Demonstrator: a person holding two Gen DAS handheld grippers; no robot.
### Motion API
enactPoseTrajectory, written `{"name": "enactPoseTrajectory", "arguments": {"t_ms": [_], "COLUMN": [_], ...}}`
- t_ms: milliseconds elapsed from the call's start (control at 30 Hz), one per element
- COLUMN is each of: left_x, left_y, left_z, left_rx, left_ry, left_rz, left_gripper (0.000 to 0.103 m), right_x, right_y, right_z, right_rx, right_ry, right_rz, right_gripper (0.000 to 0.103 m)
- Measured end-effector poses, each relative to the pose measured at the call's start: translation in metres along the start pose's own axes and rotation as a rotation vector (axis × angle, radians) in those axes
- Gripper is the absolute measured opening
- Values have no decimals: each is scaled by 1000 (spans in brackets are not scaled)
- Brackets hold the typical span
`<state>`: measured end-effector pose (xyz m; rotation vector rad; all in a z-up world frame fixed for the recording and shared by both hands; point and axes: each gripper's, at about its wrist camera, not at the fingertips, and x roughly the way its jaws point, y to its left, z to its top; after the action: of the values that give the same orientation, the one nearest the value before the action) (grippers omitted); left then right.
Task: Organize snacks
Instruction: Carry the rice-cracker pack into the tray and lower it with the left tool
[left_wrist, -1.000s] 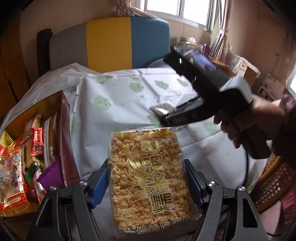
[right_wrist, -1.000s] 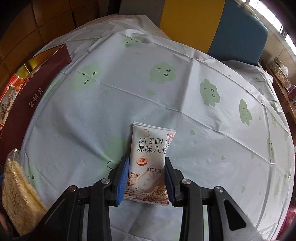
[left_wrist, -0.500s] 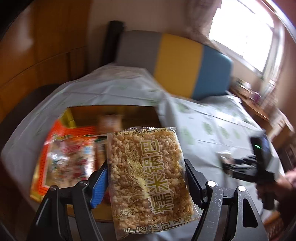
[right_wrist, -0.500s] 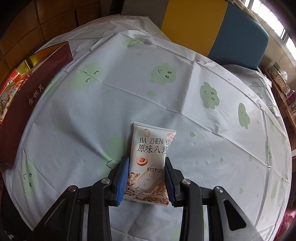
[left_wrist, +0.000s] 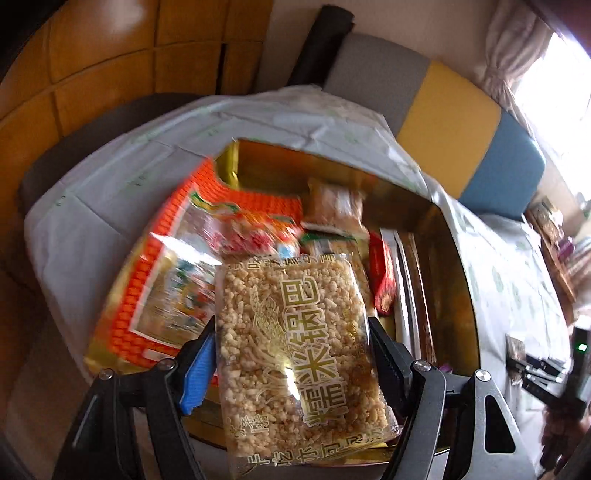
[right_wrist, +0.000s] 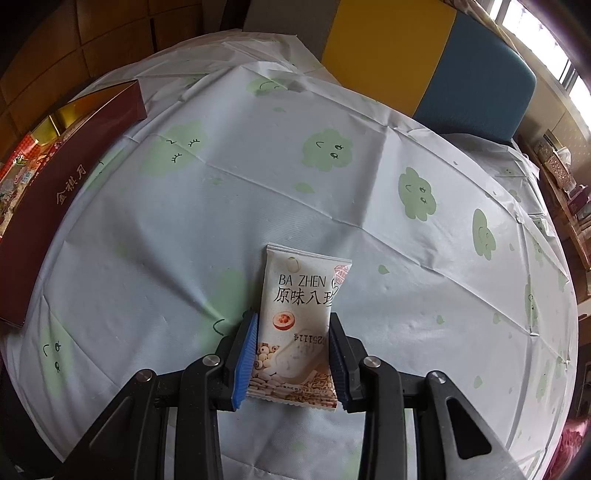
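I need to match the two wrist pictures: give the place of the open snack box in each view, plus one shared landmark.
Left wrist: the snack box fills the centre, behind the rice cracker pack in the left gripper.
Right wrist: the box lies at the left edge, its maroon side showing.
Shared landmark: the yellow-and-blue chair.

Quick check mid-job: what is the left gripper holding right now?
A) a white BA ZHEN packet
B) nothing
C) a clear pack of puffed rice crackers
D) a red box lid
C: the left gripper is clamped on the rice cracker pack, above the open snack box.
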<state>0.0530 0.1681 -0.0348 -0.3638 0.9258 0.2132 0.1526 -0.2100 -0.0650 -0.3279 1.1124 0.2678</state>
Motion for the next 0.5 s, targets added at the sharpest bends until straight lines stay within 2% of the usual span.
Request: {"name": "enactPoseTrajectory", "arguments": {"t_ms": [67,267,333,500], "left_x": [8,4,-3,-21], "left_y": [-2,-4,-1,0], "left_z": [-2,-5,-6,-11], "left_rx": [9,30,19,13], "left_ry": [26,5,-9,-56], "left_rz": [4,49,84,86], "left_gripper": [75,75,75,74], "right_x": [0,0,0,0], "right_y": [0,0,0,0], "right_z": [0,0,0,0], "right_rx": [1,3,3,5], "right_ry": [-1,-1,-1,-1], "right_rz": [-2,0,-1,-2], "right_gripper": [36,36,36,36]}}
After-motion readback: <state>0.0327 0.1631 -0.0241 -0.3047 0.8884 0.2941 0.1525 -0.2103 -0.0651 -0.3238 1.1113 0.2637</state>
